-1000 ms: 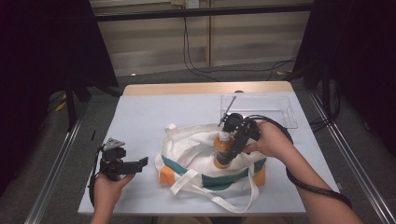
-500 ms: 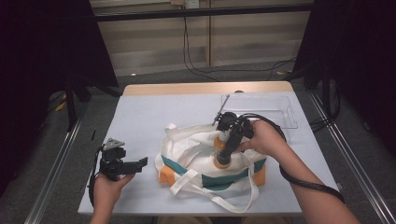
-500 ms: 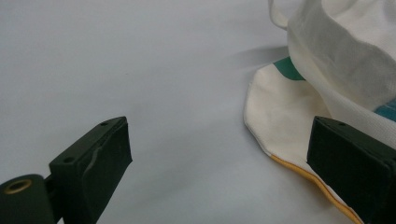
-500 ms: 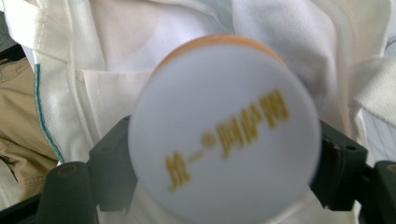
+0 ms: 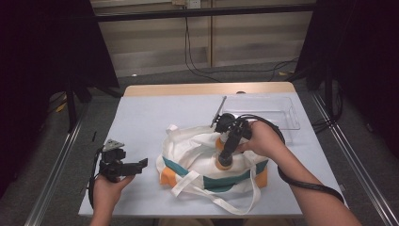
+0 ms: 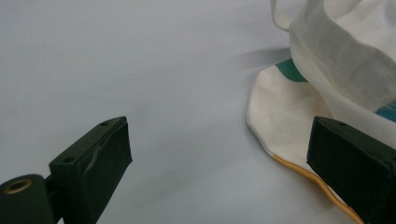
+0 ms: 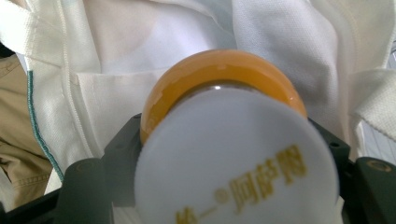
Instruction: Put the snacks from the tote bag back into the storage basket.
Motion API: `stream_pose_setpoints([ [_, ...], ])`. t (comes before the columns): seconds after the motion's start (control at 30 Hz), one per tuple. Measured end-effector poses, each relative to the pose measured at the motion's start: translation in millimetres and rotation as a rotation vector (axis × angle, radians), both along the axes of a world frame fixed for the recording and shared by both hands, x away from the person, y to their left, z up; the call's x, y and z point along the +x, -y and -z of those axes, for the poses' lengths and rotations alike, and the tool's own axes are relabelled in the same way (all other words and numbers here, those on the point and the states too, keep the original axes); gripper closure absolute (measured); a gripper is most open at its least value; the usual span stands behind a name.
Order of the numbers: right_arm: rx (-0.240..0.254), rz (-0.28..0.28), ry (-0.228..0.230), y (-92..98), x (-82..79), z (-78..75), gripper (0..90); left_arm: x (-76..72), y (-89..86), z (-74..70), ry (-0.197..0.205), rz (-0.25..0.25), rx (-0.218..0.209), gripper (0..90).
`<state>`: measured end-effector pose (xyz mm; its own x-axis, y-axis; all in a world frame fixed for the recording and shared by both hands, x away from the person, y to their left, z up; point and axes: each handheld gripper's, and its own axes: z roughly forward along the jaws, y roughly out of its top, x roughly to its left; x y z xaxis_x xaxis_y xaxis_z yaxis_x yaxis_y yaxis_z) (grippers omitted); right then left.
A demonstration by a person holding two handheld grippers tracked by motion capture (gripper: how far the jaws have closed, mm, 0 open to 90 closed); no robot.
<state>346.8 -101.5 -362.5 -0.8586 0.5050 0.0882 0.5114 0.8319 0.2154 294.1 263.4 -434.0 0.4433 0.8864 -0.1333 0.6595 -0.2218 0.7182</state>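
Pale grey covers the bench (image 5: 155, 113), where a white tote bag (image 5: 197, 150) with teal and orange trim lies near the front edge and a clear plastic tray (image 5: 282, 110) sits at the far right. Your right claw (image 5: 225, 160) has just been closing and now grips an orange bottle (image 7: 219, 79) with a white cap over the bag's mouth. Your left claw (image 5: 134, 165) rests wide open just left of the bag, holding nothing.
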Motion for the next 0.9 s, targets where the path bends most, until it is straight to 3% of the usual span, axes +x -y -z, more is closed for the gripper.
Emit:
stream_pose_setpoints([
  [0.5, -0.073, -0.023, -0.036, -3.2, 0.2, -4.7, 30.0, 0.5, -2.1, 0.2, -0.001, -0.001, 0.000, 6.3],
  [0.9, -0.077, -0.021, -0.056, 0.7, 3.6, -22.3, 29.9, 0.5, 0.0, 0.9, -0.003, -0.002, -0.003, 6.3],
])
